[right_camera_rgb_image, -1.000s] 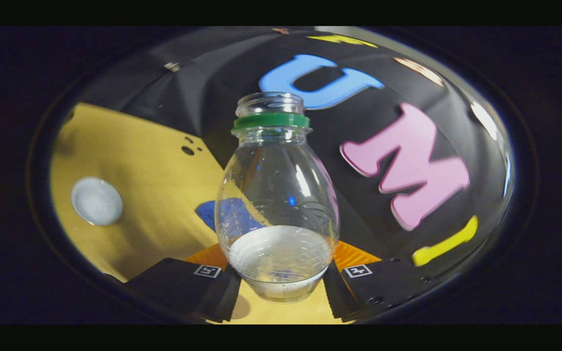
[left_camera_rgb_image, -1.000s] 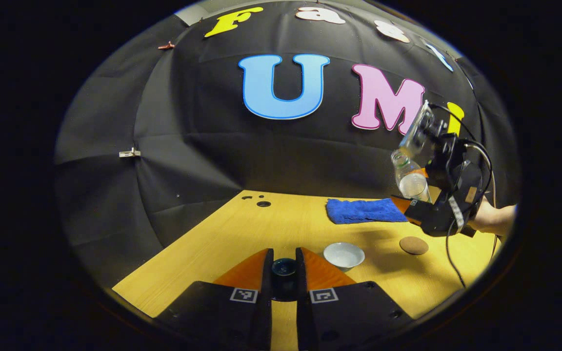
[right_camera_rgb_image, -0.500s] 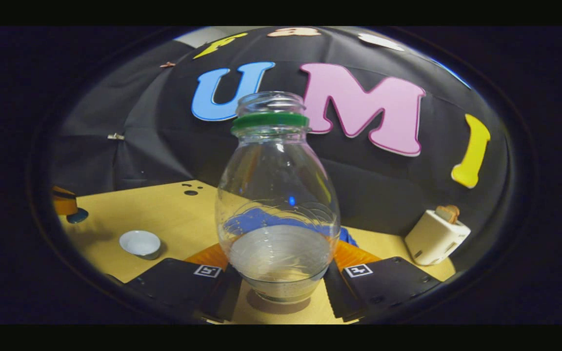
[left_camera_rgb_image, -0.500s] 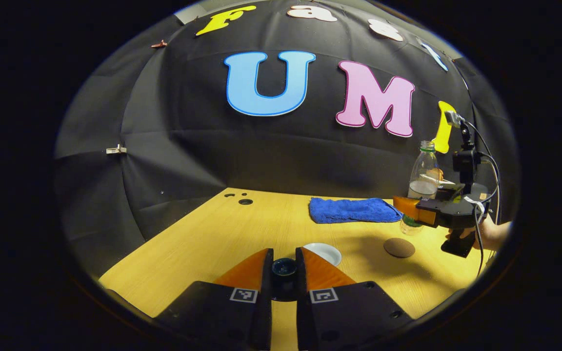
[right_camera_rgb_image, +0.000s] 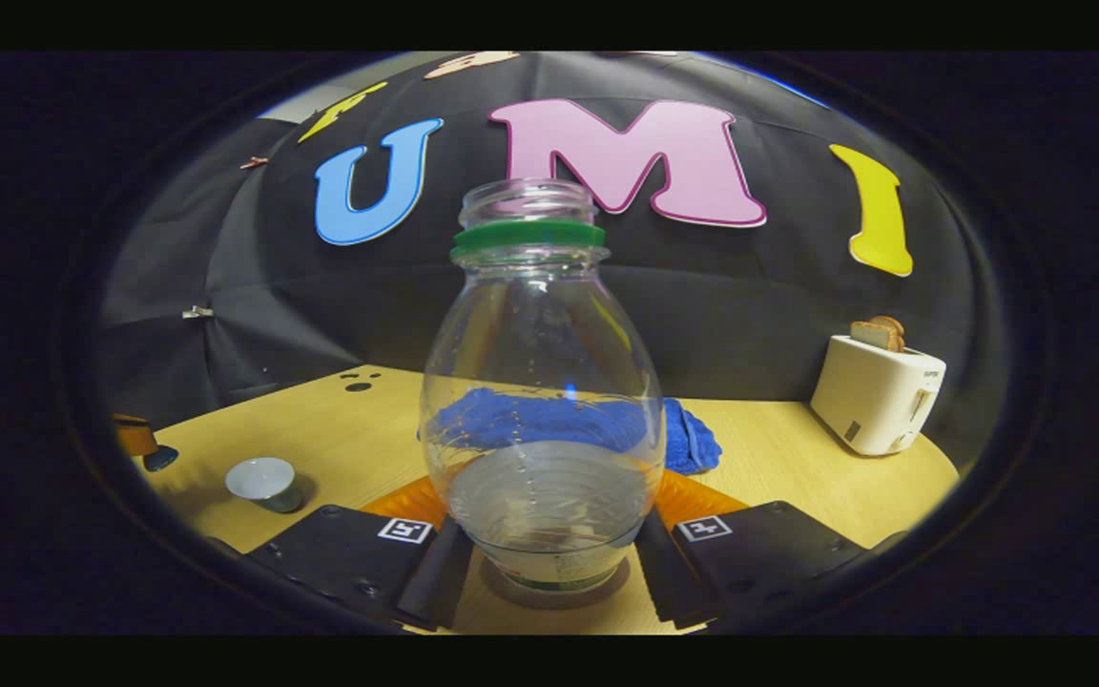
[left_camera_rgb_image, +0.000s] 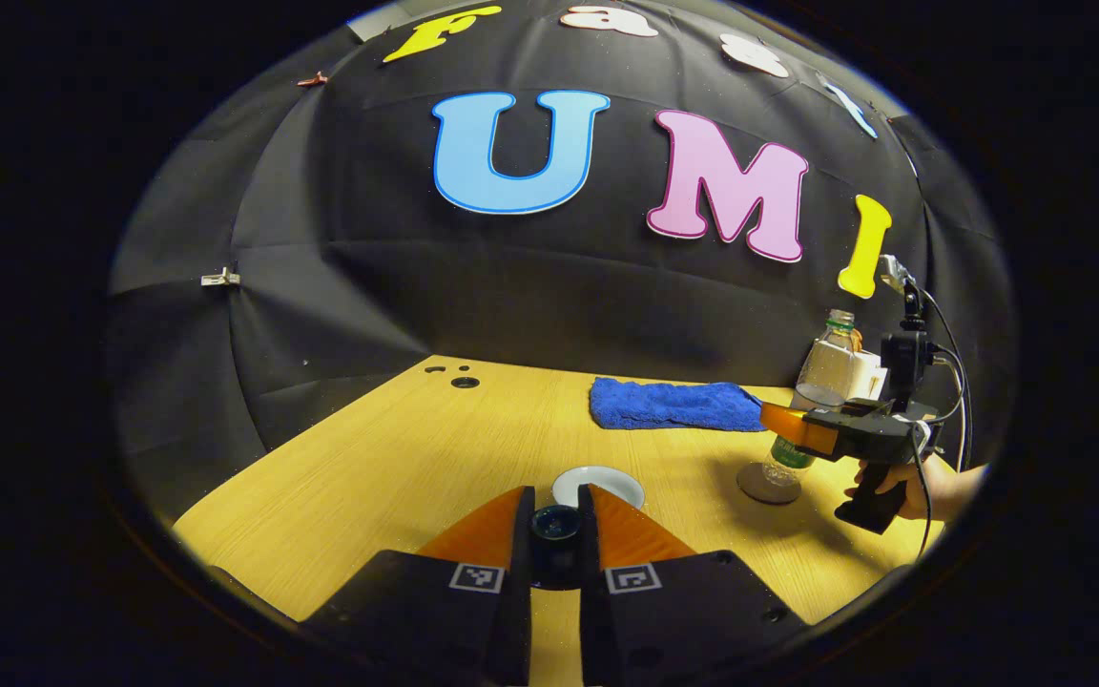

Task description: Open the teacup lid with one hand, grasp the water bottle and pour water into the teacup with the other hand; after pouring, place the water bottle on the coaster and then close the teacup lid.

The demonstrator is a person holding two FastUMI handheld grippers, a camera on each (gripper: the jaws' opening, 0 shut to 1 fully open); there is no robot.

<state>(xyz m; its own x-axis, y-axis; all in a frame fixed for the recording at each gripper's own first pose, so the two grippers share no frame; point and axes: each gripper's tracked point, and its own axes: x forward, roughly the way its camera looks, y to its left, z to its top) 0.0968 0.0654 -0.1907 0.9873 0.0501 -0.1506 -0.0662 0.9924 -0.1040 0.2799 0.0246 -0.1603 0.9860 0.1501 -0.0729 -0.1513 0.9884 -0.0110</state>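
The right gripper (right_camera_rgb_image: 549, 553) has its jaws clamped on the lower body of the water bottle (right_camera_rgb_image: 542, 401), one finger on either flank, and the bottle stands upright with its neck open and only a shallow pool of water left near the bottom. From the left gripper view the same bottle (left_camera_rgb_image: 821, 377) has its base on or just over the round brown coaster (left_camera_rgb_image: 767, 483); whether its weight is actually resting there I cannot tell, though a dark disc peeks out beneath the base in the right gripper view. The left gripper (left_camera_rgb_image: 555, 520) is clenched on the small dark knob of the teacup lid (left_camera_rgb_image: 555, 523), held up clear of the wooden table (left_camera_rgb_image: 397, 468). Just beyond those fingers sits the white teacup (left_camera_rgb_image: 598, 485), uncovered, and seen again as a small pale cup (right_camera_rgb_image: 263, 479) off to the left in the right gripper view. So by my reckoning the lid is off, the pouring looks finished given the low level in an upright bottle, and the bottle is at its coaster. What remains is letting go of the bottle and setting the lid back on the cup. Further out lie a blue towel (left_camera_rgb_image: 673, 404) near the wall and a white toaster (right_camera_rgb_image: 879, 391) with bread in it.
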